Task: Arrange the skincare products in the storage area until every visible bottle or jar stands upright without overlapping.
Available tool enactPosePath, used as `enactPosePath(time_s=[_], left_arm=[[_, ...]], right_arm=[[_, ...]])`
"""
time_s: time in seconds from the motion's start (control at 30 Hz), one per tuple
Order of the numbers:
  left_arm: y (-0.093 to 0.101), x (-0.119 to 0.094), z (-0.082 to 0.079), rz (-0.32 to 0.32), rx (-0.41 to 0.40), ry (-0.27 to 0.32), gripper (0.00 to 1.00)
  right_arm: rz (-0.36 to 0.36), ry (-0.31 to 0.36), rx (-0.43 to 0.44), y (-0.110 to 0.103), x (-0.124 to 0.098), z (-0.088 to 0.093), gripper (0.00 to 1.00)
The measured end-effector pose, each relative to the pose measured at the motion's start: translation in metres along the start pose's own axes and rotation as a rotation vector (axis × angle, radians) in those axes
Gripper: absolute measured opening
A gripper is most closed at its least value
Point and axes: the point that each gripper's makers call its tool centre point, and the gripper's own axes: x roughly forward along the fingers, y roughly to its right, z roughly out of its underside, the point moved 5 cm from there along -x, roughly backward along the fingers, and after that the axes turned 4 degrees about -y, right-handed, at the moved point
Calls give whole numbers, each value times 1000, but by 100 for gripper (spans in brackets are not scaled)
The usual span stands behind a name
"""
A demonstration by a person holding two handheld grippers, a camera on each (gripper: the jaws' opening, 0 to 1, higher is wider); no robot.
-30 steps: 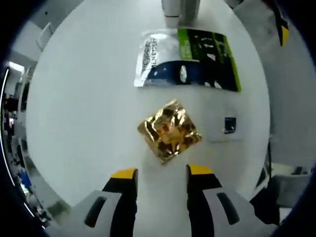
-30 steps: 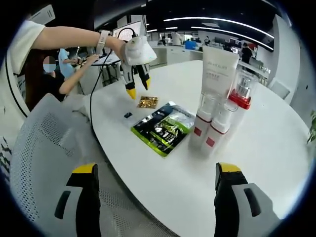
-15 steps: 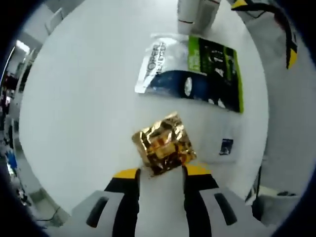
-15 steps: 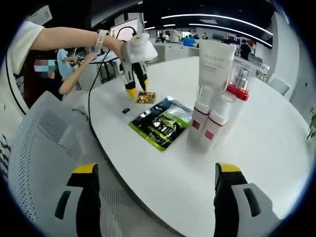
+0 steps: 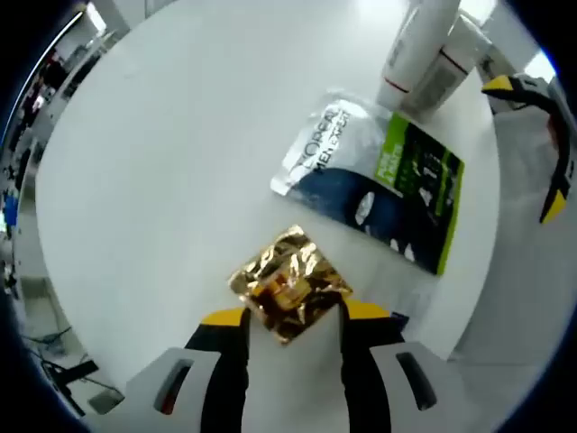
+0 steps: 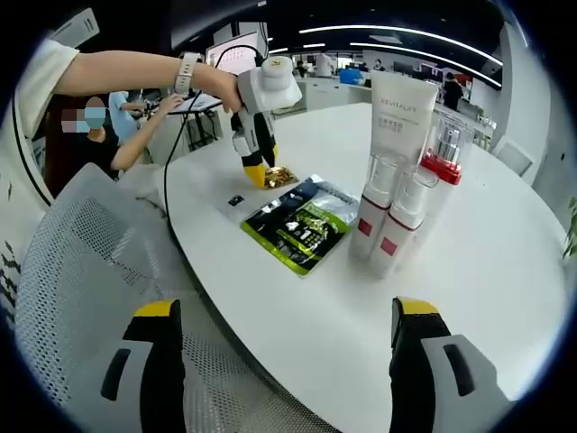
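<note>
My left gripper (image 5: 293,316) fingers now straddle the gold sachet (image 5: 288,281) at lower centre w/ jaws part open, not clamped; 1 s ago it lay clear ahead. Grab's next, I reckon. Right gripper (image 6: 281,311) wide open, empty.

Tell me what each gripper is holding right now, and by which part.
The left gripper straddles the gold foil packet's near corner; grip not confirmed. The right gripper is open, holding nothing.
</note>
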Motion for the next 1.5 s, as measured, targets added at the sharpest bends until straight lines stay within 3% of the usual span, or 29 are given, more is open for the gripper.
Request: enactPosePath(time_s=[0.1, 0.57, 0.87, 1.0, 1.07, 1.17, 1.2, 1.5], left_arm=[[0, -2, 0, -4, -54, 2, 28], [9, 0, 0, 4, -38, -21, 26], [14, -5, 5, 27, -48, 35, 30], [24, -18, 7, 0, -41, 101, 35], [26, -25, 7, -11, -63, 164, 38], [34, -36, 9, 12, -80, 266, 45], [36, -39, 13, 21, -89, 265, 49], [55, -60, 26, -42, -139, 481, 60]], right_arm=[[-3, 0, -1, -1, 1, 0, 95], [-1, 7, 1, 0, 0, 1, 95], [12, 20, -5, 3, -3, -4, 95], [17, 27, -12, 2, -6, -7, 96], [20, 32, -14, 3, -7, -9, 97], [27, 40, -19, 3, -9, -11, 98], [31, 40, -20, 3, -10, -12, 98], [57, 47, -5, 8, -14, -16, 100]])
